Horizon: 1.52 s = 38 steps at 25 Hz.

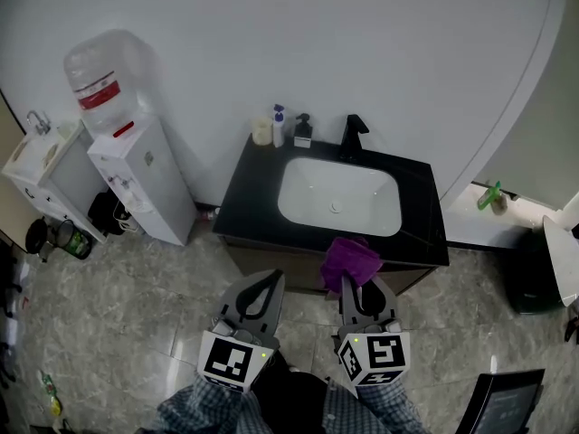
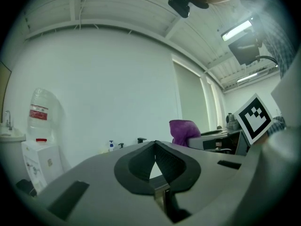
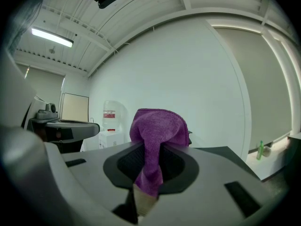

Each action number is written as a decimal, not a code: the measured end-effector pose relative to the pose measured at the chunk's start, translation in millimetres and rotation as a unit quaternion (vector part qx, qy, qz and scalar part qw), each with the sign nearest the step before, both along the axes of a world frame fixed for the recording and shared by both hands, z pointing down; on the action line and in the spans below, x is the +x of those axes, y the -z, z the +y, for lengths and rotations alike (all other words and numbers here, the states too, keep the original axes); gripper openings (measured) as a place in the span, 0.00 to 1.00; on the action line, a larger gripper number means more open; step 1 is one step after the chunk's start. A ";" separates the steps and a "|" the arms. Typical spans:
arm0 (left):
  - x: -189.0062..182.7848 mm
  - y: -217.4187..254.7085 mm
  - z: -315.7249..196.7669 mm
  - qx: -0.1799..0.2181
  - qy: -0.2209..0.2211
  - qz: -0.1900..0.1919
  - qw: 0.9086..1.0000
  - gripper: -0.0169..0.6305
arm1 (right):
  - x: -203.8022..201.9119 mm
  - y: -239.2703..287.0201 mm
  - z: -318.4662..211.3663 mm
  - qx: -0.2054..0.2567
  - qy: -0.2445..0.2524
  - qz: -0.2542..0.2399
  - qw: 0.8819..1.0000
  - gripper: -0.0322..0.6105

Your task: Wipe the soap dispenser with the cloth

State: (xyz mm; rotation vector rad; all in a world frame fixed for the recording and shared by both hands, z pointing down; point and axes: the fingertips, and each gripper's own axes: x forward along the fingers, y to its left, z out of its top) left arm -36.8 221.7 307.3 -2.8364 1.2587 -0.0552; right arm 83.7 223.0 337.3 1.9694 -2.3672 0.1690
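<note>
— Claws first: what does the right claw [image 3: 149, 175] have?

— It is clamped on the purple cloth [image 3: 157, 126]. The cloth stands up out of the jaws in a soft bunch and flops over their tips. The left claw [image 2: 154, 145] has its jaws closed together with nothing between them.

— And the soap dispenser [image 1: 303, 132]?

— It is a small dark pump bottle at the back of the black tabletop [image 1: 244, 202], close to the wall and just left of the tap [image 1: 353, 136]. (A white bottle [image 1: 278, 127] with a blue pump stands just beside it, so either could be meant; I take the dark one.) Both claws are well apart from it, out over the floor in front of the tabletop.

— How will it handle?

— I judge it light, smooth and a little top-heavy, so a sideways wipe could slide it or tip it toward the basin [image 1: 339, 197]. I would open the free left claw and take the bottle low on the body, below the neck. Pressing on the pump head would probably squirt soap.

— And the cloth?

— It is limp and fuzzy and looks easy to grip. It is pinched at a fold, with enough loose above the jaws to wrap round the bottle.

— Anything else nearby?

— A water cooler [image 1: 136, 174] stands well off to the left and should not get in the way.
</note>
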 end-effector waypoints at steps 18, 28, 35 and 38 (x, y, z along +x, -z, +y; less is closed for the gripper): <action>16.6 -21.3 -99.9 -0.011 -0.007 0.003 1.000 0.03 | 17.2 -15.9 -89.2 -0.005 -0.014 0.006 1.000 0.17; 27.8 -20.7 -219.9 -0.021 -0.029 -0.003 0.999 0.03 | 23.7 -17.0 -211.9 -0.022 -0.028 0.004 0.999 0.17; 16.5 -31.5 -301.4 -0.035 -0.026 0.004 0.999 0.03 | 14.9 -25.8 -297.0 -0.038 -0.025 0.009 0.999 0.17; 14.1 -37.2 -329.3 -0.038 -0.028 0.001 0.999 0.03 | 11.2 -29.0 -327.0 -0.042 -0.022 0.013 0.999 0.17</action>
